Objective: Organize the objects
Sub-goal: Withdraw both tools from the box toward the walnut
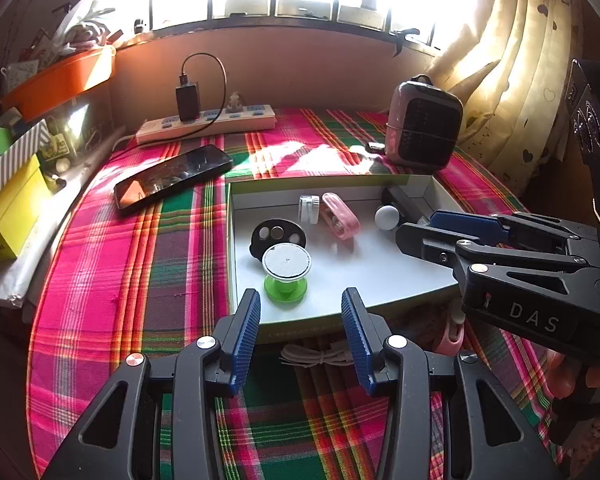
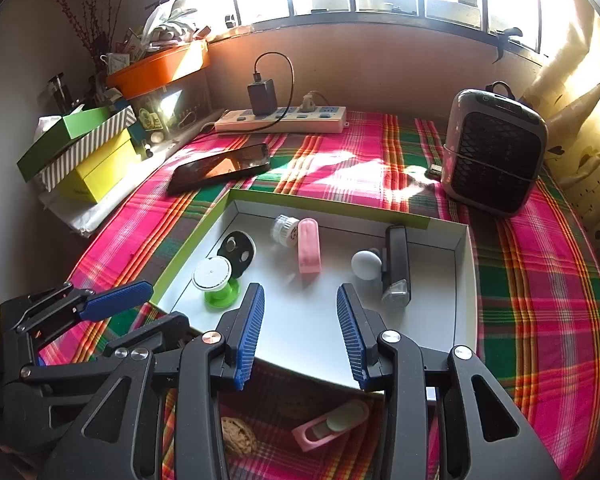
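Observation:
A shallow white box with a green rim (image 1: 230,240) lies on the plaid cloth. It holds a green spool with a white top (image 1: 286,268), a black disc with holes (image 1: 278,234), a small white jar (image 1: 309,208), a pink case (image 1: 340,216), a white ball (image 1: 387,217) and a black stick-shaped device (image 2: 396,264). My left gripper (image 1: 300,308) hovers open over the box's near edge, holding nothing. My right gripper (image 2: 300,296) is open above the box floor, also holding nothing. Outside the box lie a coiled white cable (image 1: 316,356), a pink holder (image 2: 332,424) and a woven ball (image 2: 238,436).
A black phone (image 1: 172,176) lies left of the box, with a power strip and charger (image 1: 208,122) behind it along the wall. A small heater (image 1: 424,128) stands at the back right near the curtain. Stacked boxes (image 2: 88,152) sit at the left edge.

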The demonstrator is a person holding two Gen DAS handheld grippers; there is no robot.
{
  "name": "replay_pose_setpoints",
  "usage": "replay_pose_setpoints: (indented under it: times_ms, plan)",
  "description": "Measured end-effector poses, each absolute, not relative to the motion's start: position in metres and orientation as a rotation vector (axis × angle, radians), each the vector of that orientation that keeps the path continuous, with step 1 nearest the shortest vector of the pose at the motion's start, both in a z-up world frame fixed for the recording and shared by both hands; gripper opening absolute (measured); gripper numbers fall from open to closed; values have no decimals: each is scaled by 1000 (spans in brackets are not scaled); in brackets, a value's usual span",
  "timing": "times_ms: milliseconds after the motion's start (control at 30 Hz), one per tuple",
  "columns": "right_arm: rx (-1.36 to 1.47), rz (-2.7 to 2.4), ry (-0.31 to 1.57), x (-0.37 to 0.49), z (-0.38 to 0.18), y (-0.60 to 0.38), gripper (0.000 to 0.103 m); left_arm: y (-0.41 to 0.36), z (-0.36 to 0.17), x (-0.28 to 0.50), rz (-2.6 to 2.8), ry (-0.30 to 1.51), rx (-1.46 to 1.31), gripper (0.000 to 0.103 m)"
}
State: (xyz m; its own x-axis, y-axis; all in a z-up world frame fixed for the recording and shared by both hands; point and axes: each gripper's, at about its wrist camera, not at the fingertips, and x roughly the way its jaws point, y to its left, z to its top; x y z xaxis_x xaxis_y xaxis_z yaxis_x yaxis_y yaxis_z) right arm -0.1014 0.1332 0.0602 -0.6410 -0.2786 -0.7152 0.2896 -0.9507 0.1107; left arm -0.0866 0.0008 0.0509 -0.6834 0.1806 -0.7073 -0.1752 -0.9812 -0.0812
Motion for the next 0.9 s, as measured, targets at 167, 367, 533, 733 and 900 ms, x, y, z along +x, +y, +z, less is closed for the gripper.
replay_pose_setpoints:
  times_ms: [167, 367, 533, 733, 900]
  plan:
    - [1117, -2613, -1, -86, 61, 142, 40, -1, 52, -75, 2717, -18, -1133, 41]
    - [1119, -2644, -15, -70, 57, 151, 40, 1, 49, -64, 2690, -22, -1131, 41]
    - [1133, -2662, -11, -58, 51, 158, 41, 5, 46, -54, 2649, -28, -1131, 41]
    - [1152, -2685, -52, -44, 44, 170, 45, 16, 36, -47, 2564, -33, -1152, 43]
    - [1161, -2713, -56, -34, 41, 179, 45, 29, 28, -45, 2478, -36, -1170, 45]
